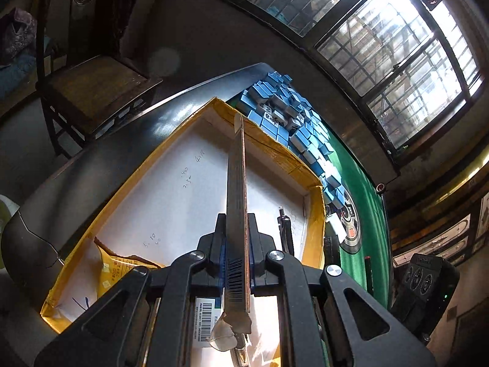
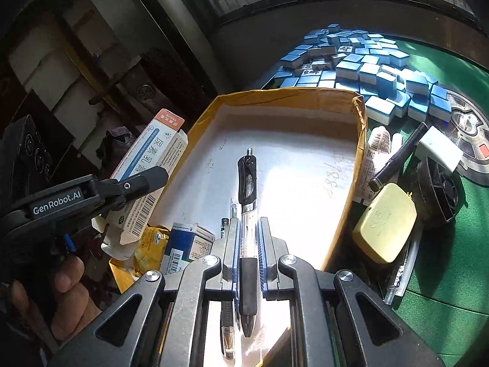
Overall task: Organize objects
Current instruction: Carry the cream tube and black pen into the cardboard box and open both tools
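Over the shallow yellow-walled cardboard tray with a white floor (image 2: 284,153), the right hand-held gripper (image 2: 248,241) is clamped on a black-and-clear gel pen (image 2: 248,183), and the left hand-held gripper (image 1: 237,244) is closed on a flattened white, blue and orange medicine carton (image 2: 152,165) (edge-on in the left view, barcode showing). In the tray's near corner lie a blue-and-white box (image 2: 186,244) and a crumpled yellow packet (image 2: 151,241). On the green felt counter (image 2: 452,269) right of the tray crowd a pale yellow flat case (image 2: 385,223), a black pen (image 2: 397,159) and a heap of blue-backed mahjong tiles (image 2: 363,70). The left tool reads "GenRobot.AI".
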Action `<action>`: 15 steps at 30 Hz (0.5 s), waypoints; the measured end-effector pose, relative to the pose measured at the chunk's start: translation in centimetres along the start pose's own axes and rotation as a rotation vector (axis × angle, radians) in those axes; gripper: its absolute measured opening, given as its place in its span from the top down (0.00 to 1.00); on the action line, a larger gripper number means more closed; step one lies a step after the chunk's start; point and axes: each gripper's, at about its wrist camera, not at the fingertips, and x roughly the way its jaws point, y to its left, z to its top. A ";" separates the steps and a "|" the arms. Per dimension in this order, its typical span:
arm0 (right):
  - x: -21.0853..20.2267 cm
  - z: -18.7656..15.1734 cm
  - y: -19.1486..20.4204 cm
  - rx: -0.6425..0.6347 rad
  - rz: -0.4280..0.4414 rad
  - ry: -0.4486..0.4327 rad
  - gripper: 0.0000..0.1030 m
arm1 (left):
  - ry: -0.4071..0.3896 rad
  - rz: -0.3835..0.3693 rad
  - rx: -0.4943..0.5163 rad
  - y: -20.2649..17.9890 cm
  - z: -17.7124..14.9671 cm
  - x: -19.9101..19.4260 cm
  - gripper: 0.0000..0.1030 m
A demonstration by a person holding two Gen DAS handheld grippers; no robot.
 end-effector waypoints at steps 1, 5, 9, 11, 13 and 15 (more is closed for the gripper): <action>0.2 0.0 0.1 -0.006 -0.007 0.004 0.91 | 0.012 0.005 -0.008 0.3 0.5 0.4 0.92; 1.1 -0.2 0.4 -0.027 -0.031 0.021 0.91 | 0.044 0.058 0.025 0.9 1.9 1.9 0.92; 1.8 -0.4 0.6 -0.041 -0.060 0.031 0.91 | 0.092 0.131 0.122 0.7 2.5 3.8 0.92; 2.2 -0.3 0.6 -0.044 -0.074 0.035 0.91 | 0.110 0.169 0.151 0.7 2.5 4.8 0.92; 2.7 -0.2 0.6 -0.056 -0.083 0.049 0.91 | 0.132 0.182 0.171 0.6 2.1 5.4 0.92; 3.0 -0.3 0.9 -0.080 -0.107 0.050 0.91 | 0.138 0.191 0.186 0.7 1.8 5.7 0.92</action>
